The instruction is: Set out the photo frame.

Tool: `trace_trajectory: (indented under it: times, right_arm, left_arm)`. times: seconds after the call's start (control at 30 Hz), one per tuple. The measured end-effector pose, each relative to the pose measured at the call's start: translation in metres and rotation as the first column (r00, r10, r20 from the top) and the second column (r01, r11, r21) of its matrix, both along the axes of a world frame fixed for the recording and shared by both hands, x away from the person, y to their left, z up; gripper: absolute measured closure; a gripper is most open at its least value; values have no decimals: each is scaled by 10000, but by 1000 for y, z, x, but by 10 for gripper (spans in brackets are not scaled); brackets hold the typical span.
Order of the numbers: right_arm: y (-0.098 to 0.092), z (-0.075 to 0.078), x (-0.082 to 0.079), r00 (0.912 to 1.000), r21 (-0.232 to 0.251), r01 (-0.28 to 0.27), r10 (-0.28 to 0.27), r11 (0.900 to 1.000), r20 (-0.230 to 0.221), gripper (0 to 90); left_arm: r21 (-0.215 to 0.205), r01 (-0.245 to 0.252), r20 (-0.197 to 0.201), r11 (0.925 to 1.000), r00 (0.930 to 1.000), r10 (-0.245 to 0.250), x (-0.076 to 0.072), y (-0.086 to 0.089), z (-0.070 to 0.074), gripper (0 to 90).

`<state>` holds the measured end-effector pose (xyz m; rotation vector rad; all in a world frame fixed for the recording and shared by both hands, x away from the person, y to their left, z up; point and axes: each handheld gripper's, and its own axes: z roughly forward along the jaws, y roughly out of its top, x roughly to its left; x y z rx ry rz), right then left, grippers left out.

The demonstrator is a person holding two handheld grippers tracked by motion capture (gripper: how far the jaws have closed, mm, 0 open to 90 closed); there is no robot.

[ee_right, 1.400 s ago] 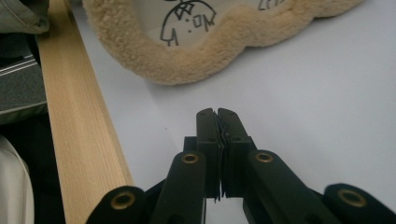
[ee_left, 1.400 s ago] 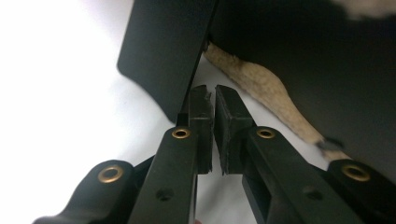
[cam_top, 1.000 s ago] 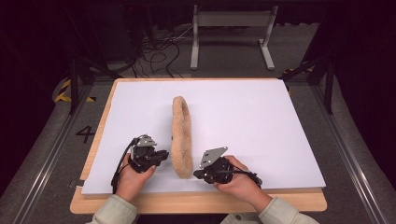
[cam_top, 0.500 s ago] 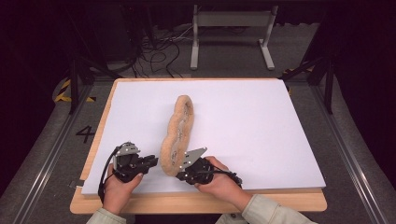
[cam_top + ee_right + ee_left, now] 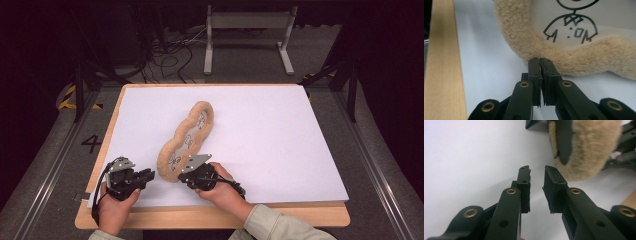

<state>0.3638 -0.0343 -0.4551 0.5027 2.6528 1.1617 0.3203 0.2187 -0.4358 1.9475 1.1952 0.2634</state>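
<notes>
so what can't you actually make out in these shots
- High view: the right gripper tips are hidden by its grey plate and the fleecy mat, so the grip cannot be judged there.
- Right gripper view: the drawing on the mat is cut off by the top edge; whether fleece is pinched between the shut jaws cannot be told.
- Left gripper view: the mat is blurred and cropped; the dark part crossing it cannot be identified.
</notes>
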Motion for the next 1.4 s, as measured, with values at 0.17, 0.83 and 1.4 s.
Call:
trace_trajectory:
  times: [0.17,0.83,1.4]
  right_arm:
    - [7,-3,2,9990,-1,-77,77,10000,439,865]
    - [-30,6,21,9967,571,733,-751,9957,293,741]
    - [-72,22,33,9802,1074,1892,-1943,9760,390,716]
  left_arm:
    - [34,73,71,10000,9999,-73,-10,1,2,750]
    - [-45,-187,570,9998,9982,189,-7,-23,8,454]
    - [-446,-428,-253,9981,9988,417,19,-35,4,659]
